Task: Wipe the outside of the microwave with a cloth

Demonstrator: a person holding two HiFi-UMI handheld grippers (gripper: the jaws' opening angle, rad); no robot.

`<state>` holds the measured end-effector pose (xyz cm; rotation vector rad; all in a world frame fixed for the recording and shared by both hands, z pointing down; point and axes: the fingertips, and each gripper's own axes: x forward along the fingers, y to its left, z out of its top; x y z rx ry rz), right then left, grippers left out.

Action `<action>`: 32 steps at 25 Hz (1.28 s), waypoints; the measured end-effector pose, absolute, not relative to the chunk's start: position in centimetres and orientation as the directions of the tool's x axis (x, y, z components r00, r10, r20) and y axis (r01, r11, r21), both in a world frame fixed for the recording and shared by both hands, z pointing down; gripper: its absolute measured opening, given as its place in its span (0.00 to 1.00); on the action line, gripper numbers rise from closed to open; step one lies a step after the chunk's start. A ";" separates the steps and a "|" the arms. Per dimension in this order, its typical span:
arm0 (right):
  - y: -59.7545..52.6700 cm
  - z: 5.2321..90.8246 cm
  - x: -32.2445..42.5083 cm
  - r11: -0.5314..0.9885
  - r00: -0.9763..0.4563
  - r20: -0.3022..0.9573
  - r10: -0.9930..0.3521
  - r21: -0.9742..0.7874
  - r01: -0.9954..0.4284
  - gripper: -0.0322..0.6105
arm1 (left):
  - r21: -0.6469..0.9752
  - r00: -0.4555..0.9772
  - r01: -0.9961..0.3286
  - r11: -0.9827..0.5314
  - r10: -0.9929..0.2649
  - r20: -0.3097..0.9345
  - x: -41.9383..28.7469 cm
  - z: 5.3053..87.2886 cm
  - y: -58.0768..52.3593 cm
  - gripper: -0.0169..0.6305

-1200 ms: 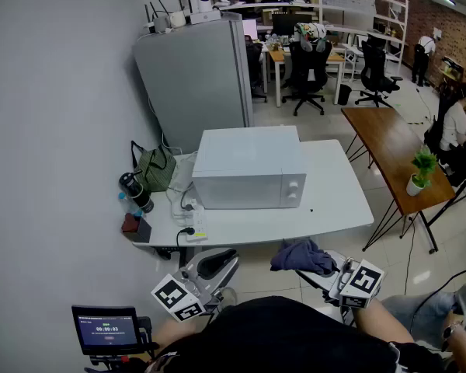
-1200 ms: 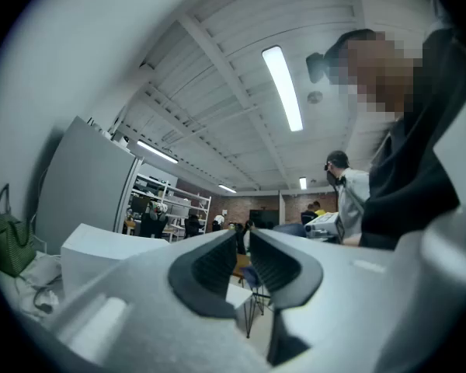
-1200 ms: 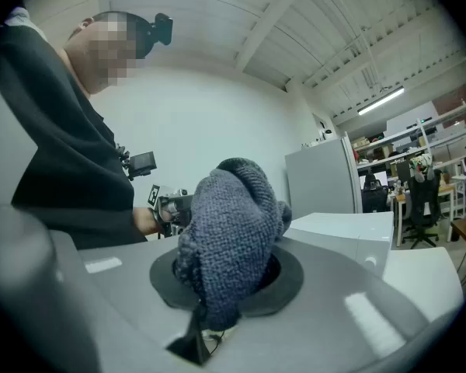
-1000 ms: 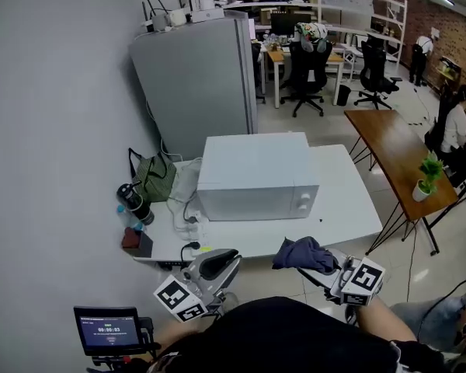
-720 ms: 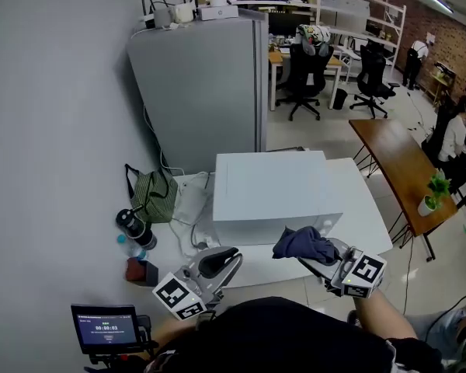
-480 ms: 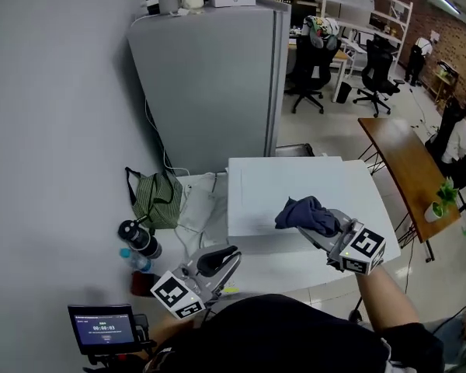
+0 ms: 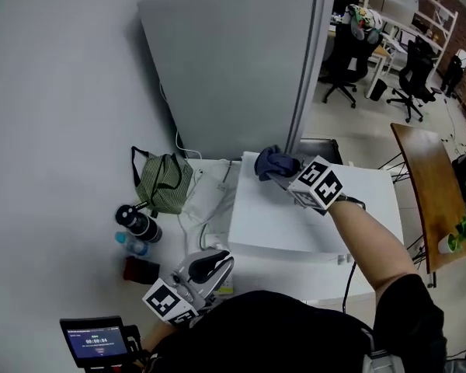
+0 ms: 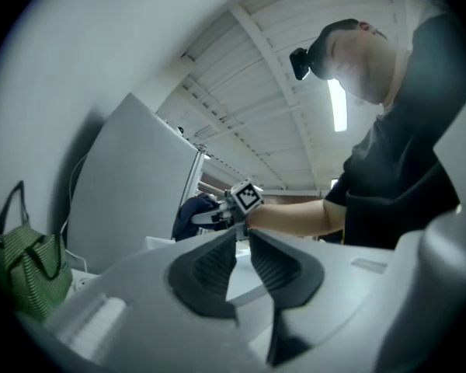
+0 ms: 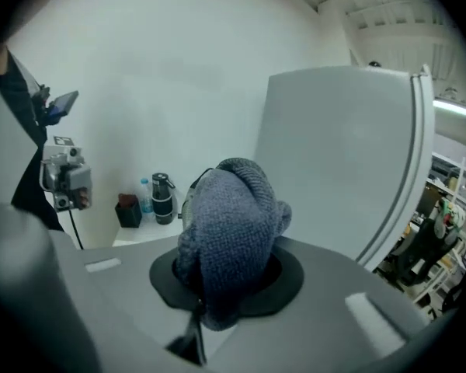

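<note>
Right gripper [image 7: 282,170]: jaws pressed onto a bunched dark blue cloth [image 7: 272,162]. In the right gripper view the cloth [image 9: 229,224] fills the space between the pads and bulges out past the tips. The arm is stretched forward over the microwave [image 7: 295,220].

Cloth, location: at the far left corner of the microwave's top, next to the grey fridge [image 7: 233,61]. Whether it is pressing on the surface or hanging just above it cannot be told.

Left gripper [image 7: 207,265]: held low near the person's body at the near edge of the table [image 7: 373,186]. Its jaws are a narrow gap apart with nothing between them, and it plays no part in the wiping.

Surroundings: a green bag [image 7: 161,183], a dark flask [image 7: 138,224] and a small water bottle [image 7: 130,243] are on the table left of the microwave, well apart from the cloth.

Progress, as a judgement: the cloth is in hand and has been brought to the top panel, so the wipe looks to be at its start. No surface shows as visibly cleaned. The top, the sides and the front probably all remain to be wiped.
</note>
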<state>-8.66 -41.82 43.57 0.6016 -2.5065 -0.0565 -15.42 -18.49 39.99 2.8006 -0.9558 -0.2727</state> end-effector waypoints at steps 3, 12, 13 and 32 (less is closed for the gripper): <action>-45.6 46.5 -11.2 0.922 -0.696 0.610 -0.380 0.190 -0.337 0.13 | 0.227 0.704 -0.672 -0.705 -0.703 -0.099 -17.0 40.4 -18.1 0.11; -50.1 53.0 -14.0 0.966 -0.522 0.821 -0.232 0.131 -0.223 0.13 | 0.267 0.614 -0.747 -0.609 -0.786 -0.075 -20.1 42.1 -18.2 0.11; -50.1 52.9 -13.4 0.967 -0.517 0.827 -0.223 0.120 -0.225 0.13 | 0.266 0.619 -0.743 -0.615 -0.782 -0.078 -20.2 42.1 -18.4 0.11; -47.2 53.4 24.5 0.838 -0.255 0.923 -0.287 0.113 -0.533 0.13 | 0.213 0.736 -0.644 -0.735 -0.671 -0.092 -14.4 39.4 -21.6 0.11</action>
